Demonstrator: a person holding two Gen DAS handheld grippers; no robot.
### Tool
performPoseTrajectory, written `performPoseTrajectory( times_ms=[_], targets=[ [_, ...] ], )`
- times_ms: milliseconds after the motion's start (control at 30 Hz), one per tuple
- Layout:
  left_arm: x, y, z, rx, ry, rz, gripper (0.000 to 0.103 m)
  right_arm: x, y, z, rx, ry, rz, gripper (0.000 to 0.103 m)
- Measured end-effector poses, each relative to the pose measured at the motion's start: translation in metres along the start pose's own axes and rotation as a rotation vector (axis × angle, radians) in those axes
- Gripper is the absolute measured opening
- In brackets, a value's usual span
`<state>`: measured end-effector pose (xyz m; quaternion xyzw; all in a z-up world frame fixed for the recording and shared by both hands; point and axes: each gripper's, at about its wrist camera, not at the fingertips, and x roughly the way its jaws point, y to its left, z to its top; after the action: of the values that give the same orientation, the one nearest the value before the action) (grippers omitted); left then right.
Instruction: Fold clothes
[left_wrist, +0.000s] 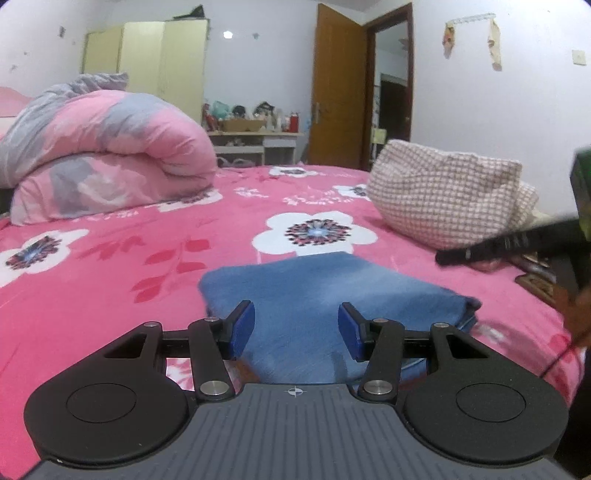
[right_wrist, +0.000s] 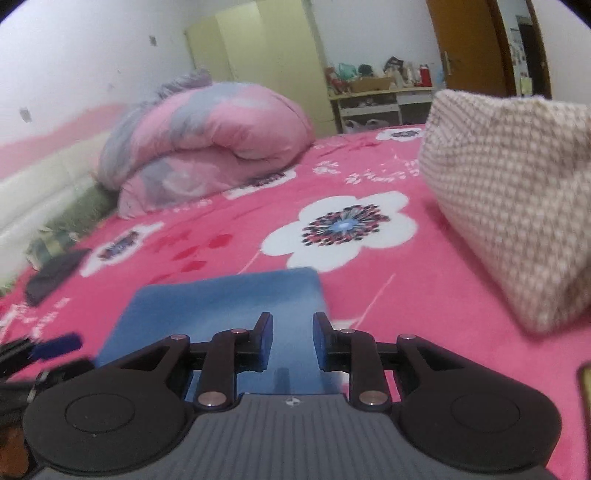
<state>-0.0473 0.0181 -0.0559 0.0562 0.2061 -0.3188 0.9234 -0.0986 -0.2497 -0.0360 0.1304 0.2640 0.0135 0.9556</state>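
A rolled quilt (left_wrist: 107, 147) and, seemingly, a checked cushion (left_wrist: 447, 199) lie apart.

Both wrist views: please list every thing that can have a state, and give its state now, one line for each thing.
Blue garment: folded, lying flat on the bed.
Left gripper: open, nothing held, above the blue garment.
Right gripper: open, nothing between its pads.
Pink quilt: rolled into a bundle.
Checked cloth: heaped, not folded flat.
Brown door: open.
Pale wardrobe: doors closed.

Blue denim garment (left_wrist: 325, 295), folded into flat rectangle, lying on pink floral bedsheet (left_wrist: 110, 258) near checked bundle (left_wrist: 443, 195).
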Motion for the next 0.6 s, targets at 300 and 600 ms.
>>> performPoseTrajectory(
  times_ms=[300, 600],
  targets=[
    [0.033, -0.009, 0.012, -0.057, 0.238, 0.063, 0.058, -0.004, 0.004, -0.017, -0.018, 0.017, 0.019, 0.026],
    [0.043, -0.033, 0.018, -0.002, 0.308, 0.155, 0.078, -0.01, 0.002, -0.033, -0.065, 0.036, 0.038, 0.028]
  ],
)
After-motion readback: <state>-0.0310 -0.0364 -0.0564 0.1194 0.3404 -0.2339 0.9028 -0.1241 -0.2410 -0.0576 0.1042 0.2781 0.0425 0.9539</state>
